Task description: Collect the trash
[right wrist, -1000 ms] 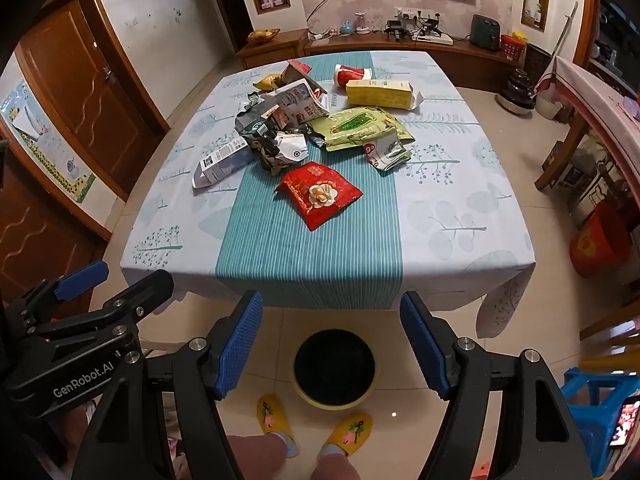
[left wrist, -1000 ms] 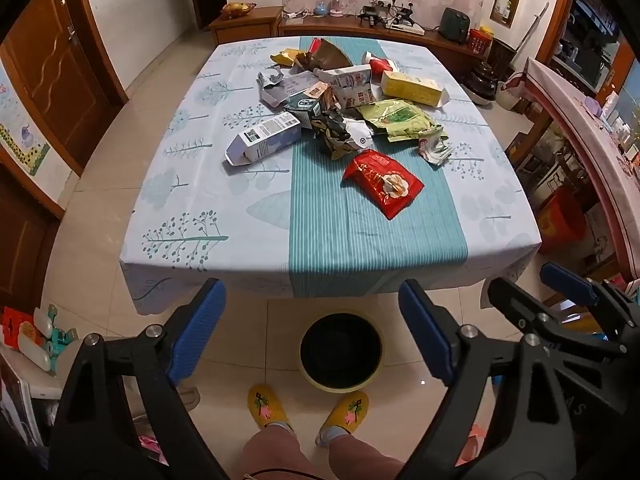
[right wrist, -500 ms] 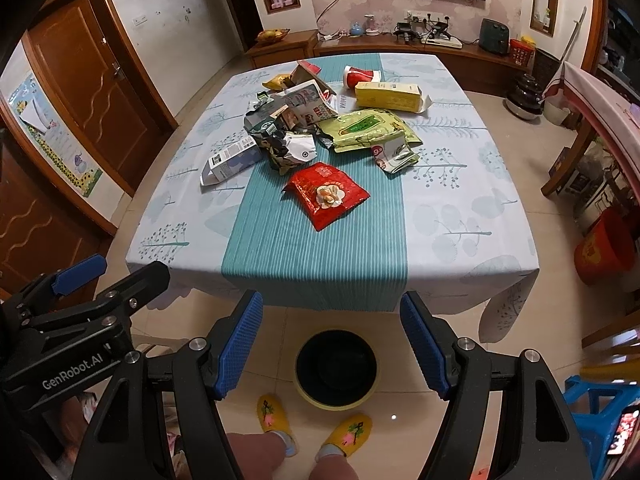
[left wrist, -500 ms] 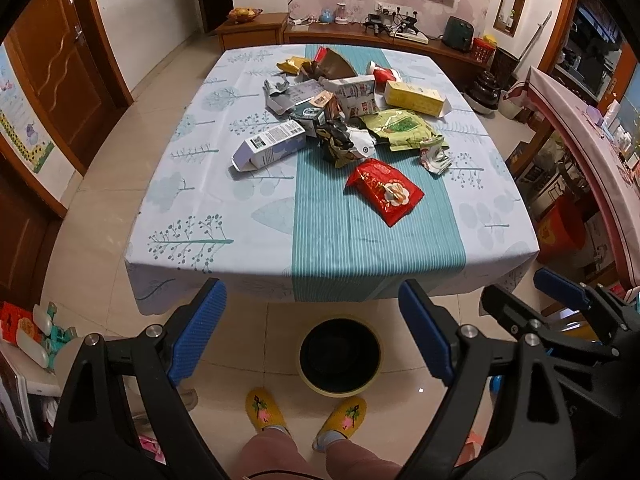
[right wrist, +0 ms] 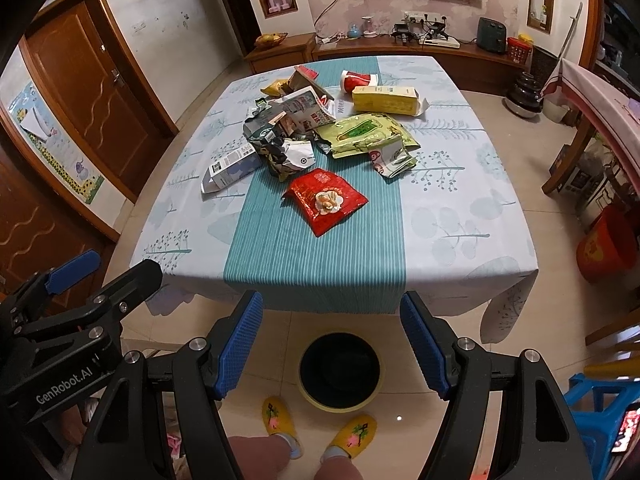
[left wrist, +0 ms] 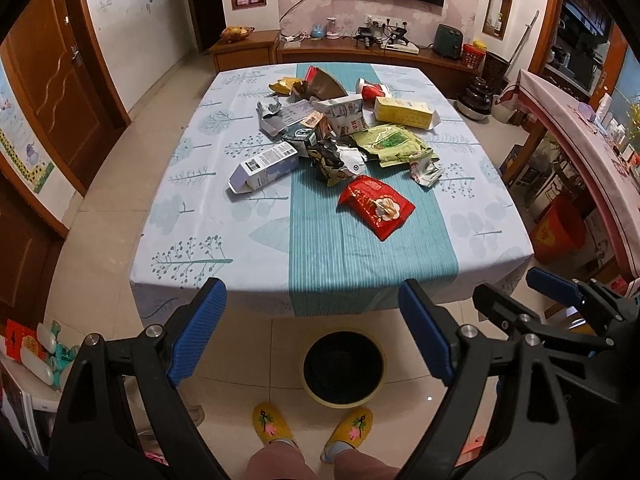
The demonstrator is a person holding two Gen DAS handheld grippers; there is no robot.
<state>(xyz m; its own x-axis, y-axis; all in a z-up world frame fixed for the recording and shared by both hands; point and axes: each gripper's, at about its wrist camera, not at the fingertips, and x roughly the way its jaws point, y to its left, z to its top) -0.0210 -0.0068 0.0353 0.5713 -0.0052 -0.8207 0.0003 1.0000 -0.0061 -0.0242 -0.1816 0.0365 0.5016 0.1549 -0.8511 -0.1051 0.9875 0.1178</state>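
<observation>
The table's near edge [left wrist: 332,280] now sits lower in the left view than a second ago. Left gripper [left wrist: 312,328] and right gripper [right wrist: 332,340] hang spread, empty, above the bin [left wrist: 343,368]. Beyond lies trash [left wrist: 340,140]; bare cloth lies between.

Both cameras ride a tool each, held short of the table's [left wrist: 332,280] near edge and tilted steeply down over the bin [left wrist: 343,368] on the floor. The left view looks from slightly left, the right view [right wrist: 340,368] from slightly right. Both share the whole table [right wrist: 320,280], the bin and the far wall.
</observation>
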